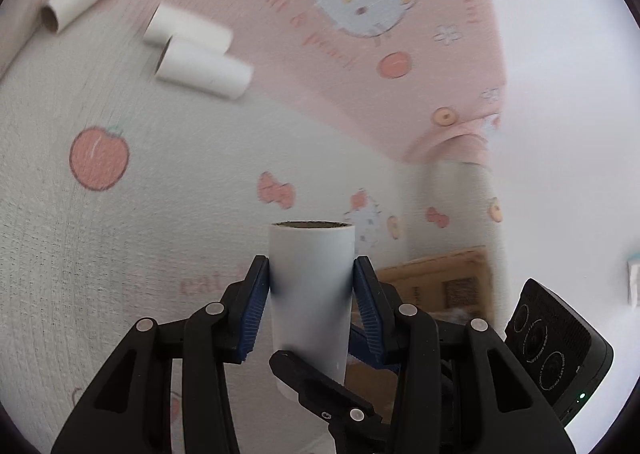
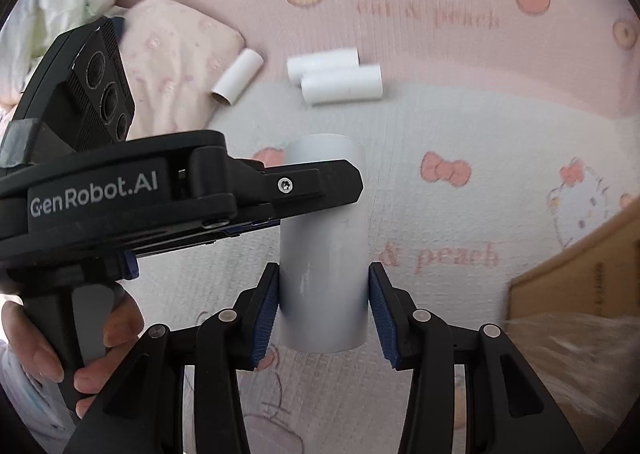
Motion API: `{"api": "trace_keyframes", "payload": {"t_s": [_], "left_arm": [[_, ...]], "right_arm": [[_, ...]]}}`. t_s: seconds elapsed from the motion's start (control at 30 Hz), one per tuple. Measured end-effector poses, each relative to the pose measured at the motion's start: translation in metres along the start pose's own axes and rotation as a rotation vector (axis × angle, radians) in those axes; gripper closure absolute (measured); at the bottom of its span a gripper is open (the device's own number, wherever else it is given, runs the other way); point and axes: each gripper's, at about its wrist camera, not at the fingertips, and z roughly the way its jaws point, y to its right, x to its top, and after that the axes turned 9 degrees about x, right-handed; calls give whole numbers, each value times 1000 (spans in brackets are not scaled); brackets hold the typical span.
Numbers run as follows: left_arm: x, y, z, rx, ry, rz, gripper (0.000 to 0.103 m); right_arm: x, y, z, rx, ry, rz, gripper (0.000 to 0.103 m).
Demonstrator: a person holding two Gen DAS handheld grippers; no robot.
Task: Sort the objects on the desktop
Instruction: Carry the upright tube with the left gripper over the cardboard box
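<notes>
Two grippers are meeting on one white tube (image 1: pixel 311 294), which is standing upright near the lower centre of both wrist views. My left gripper (image 1: pixel 311 286) is clamping it: both blue pads (image 1: pixel 256 306) are pressing flat against the tube's sides about midway up, and the tube's brown inner rim is showing at its top end. In the right wrist view the same left gripper (image 2: pixel 320 184) is reaching in from the left of the frame, with my left hand (image 2: pixel 60 342) wrapped around its grip at lower left.

My right gripper (image 2: pixel 323 302) is bracketing the lower part of the tube (image 2: pixel 324 254). Its left pad (image 2: pixel 268 318) is appearing to touch the tube, while the right pad is standing just off the surface with a thin sliver of cloth showing between them, so I am recording it as narrowly parted rather than gripping; blur there is making this judgement tentative.

Three more white tubes are lying on their sides on the pink-and-white cartoon cloth (image 2: pixel 460 126) in the upper part of the frame: a touching pair (image 2: pixel 340 82) near centre, and a single tube (image 2: pixel 238 77) to their left, resting beside a pink cushion (image 2: pixel 176 66). In the left wrist view these are sitting at upper left.

One cardboard box (image 2: pixel 576 282) is sitting at the right edge of the right wrist view.
</notes>
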Motion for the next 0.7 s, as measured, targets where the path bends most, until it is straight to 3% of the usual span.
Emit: {"api": "trace_keyframes", "payload": {"t_s": [0.23,0.7], "left_arm": [[8,37,-36,-67,84,66,57],[27,100,-40,-93,68,181,57]], "right_arm": [[7,-13,-51,-40,102,-64,61],[37,-1,-103,-94,152,-28,61]]}}
